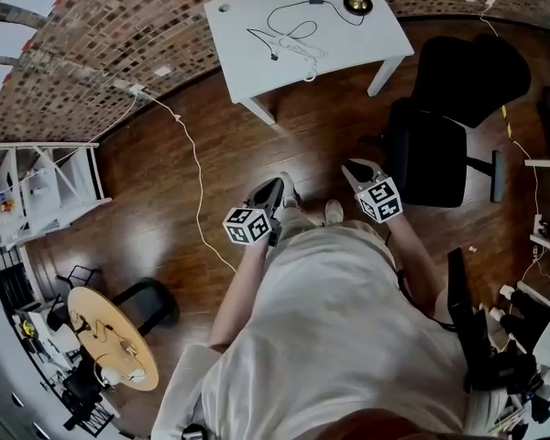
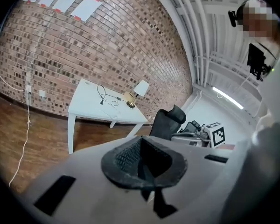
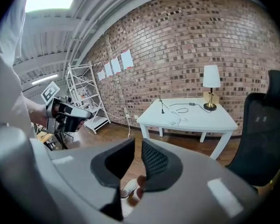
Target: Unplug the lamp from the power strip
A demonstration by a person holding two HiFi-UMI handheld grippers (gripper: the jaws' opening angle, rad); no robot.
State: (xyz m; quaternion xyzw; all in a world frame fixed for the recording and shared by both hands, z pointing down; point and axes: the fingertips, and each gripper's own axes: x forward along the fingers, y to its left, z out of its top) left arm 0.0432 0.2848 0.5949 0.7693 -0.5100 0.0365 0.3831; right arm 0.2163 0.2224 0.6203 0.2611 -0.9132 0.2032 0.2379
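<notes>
The dark brown wooden floor [image 1: 156,218] is seen polished glossy; the white rectangular desk [image 1: 367,44] is finished smooth and matt; the red brick wall [image 1: 110,26] is left rough.

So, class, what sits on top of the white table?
On the table stands a lamp at one corner, with a black cord and a white cable lying loose. A power strip cannot be made out.
</notes>
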